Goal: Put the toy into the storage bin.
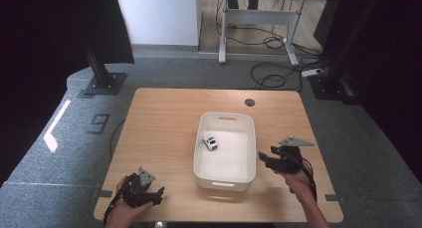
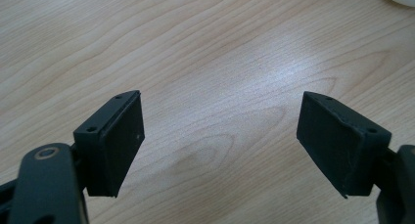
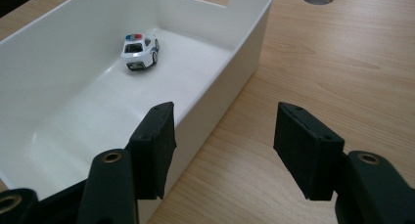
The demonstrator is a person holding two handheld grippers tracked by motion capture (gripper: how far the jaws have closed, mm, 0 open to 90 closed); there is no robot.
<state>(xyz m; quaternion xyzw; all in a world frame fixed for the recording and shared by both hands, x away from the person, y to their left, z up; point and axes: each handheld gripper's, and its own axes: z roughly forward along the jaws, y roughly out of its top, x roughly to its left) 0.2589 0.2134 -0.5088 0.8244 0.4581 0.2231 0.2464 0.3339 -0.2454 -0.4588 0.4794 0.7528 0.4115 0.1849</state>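
Two grippers wide, empty | toy police car (image 3: 140, 51) in white bin (image 1: 200, 153) | right gripper (image 3: 222, 153) should probably drop in from above | left gripper (image 2: 220, 141) idle over table (image 2: 205, 48)

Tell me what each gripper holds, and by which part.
Nothing is held: left gripper and right gripper both stand open and empty; the toy car lies in the tub.
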